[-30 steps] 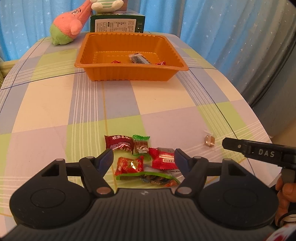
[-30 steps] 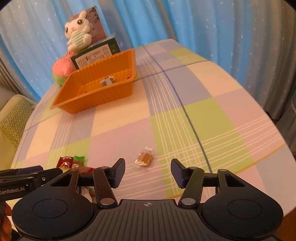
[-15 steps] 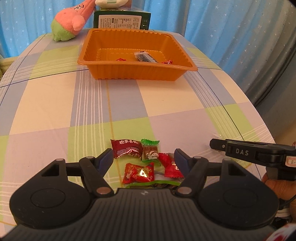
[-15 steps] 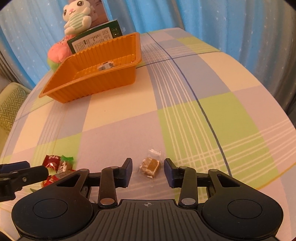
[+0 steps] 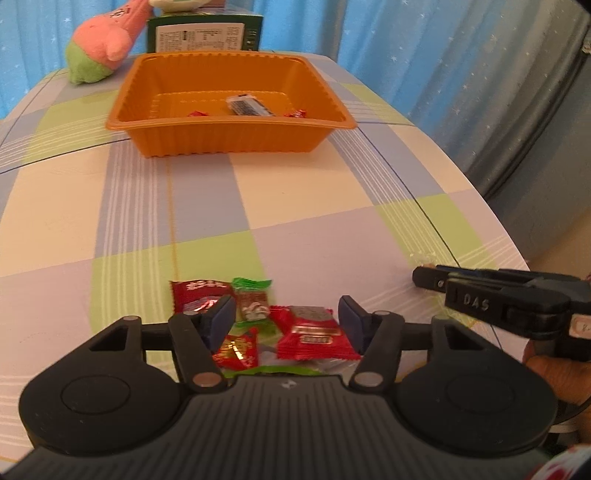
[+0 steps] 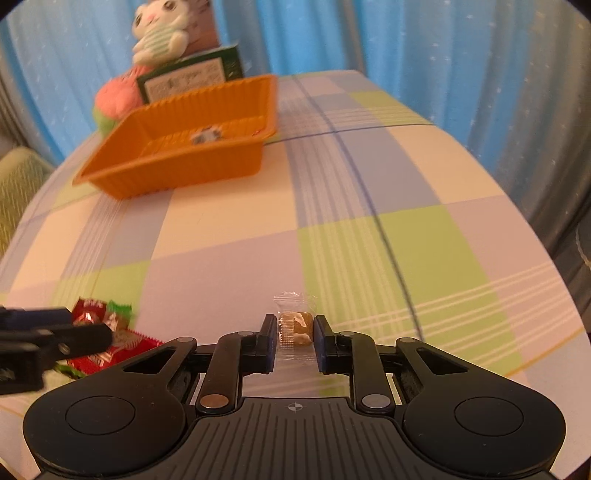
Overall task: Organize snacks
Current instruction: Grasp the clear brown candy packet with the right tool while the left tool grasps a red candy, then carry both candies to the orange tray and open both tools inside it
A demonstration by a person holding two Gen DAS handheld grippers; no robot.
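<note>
Several wrapped snacks lie in a pile near the table's front edge: a dark red packet (image 5: pixel 195 293), a green-wrapped one (image 5: pixel 253 299), a red-and-gold one (image 5: pixel 236 349) and a bright red packet (image 5: pixel 312 334). My left gripper (image 5: pixel 286 315) hovers over this pile with its jaws closing; the bright red packet lies between the pads, which do not visibly press on it. My right gripper (image 6: pixel 295 332) is shut on a brown candy in a clear wrapper (image 6: pixel 295 326), resting on the tablecloth. At the back stands the orange tray (image 5: pixel 229 123) with a dark bar (image 5: pixel 247 105) and two red candies in it.
A pink and green plush (image 5: pixel 103 44), a green box (image 5: pixel 203 33) and a white rabbit plush (image 6: pixel 159 33) stand behind the tray. Blue curtains hang behind the table. The table edge curves away on the right. A person's hand (image 5: pixel 554 373) holds the right gripper.
The right gripper's jaws moved in around the brown candy and shut on it. The left gripper's jaws narrowed over the snack pile, and the view slid slightly so the bright red packet lies between them.
</note>
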